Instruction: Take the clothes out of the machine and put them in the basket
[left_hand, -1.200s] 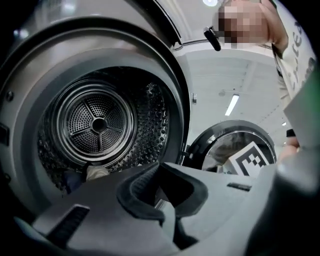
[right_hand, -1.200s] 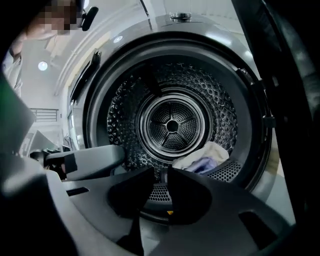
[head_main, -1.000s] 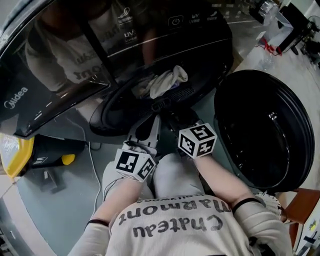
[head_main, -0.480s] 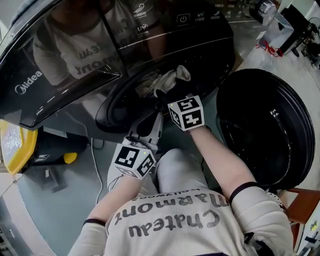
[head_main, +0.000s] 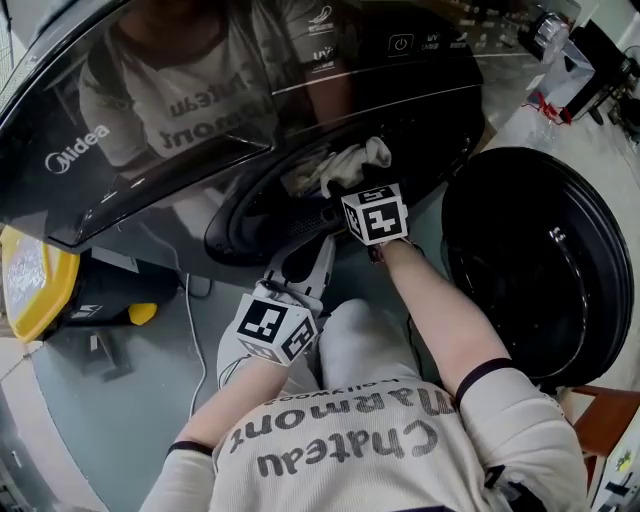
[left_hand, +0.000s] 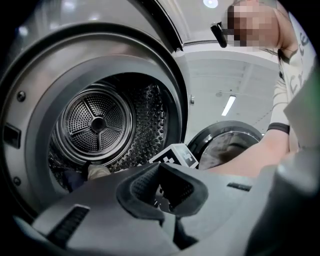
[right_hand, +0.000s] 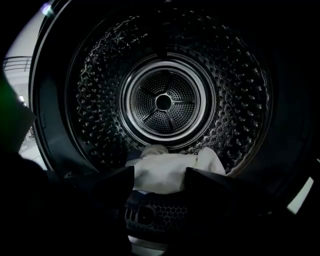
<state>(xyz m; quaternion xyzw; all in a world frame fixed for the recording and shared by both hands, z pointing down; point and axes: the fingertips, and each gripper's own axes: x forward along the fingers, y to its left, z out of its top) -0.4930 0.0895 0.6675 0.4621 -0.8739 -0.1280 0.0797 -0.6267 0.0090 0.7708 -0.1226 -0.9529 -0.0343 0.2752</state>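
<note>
White clothes (head_main: 350, 165) lie at the lip of the washing machine's drum (right_hand: 163, 102). My right gripper (right_hand: 160, 176) reaches into the opening, and in the head view its marker cube (head_main: 375, 213) hides the jaws. Those jaws are opening: they stand wide, with the white cloth (right_hand: 172, 162) just beyond the tips and untouched by the pads. My left gripper (head_main: 305, 265) waits lower down, outside the opening. Its pads (left_hand: 145, 187) meet with nothing between them. From there a beige cloth (left_hand: 97, 171) and a dark one (left_hand: 75, 181) show on the drum floor.
The round machine door (head_main: 540, 265) hangs open at the right, close to my right arm. A yellow object (head_main: 25, 280) sits on the floor at the left. The person's knee (head_main: 360, 340) is between the two arms, below the opening.
The right gripper has moved from beside the left one up and into the drum opening, toward the white clothes. The left gripper has stayed where it was.
</note>
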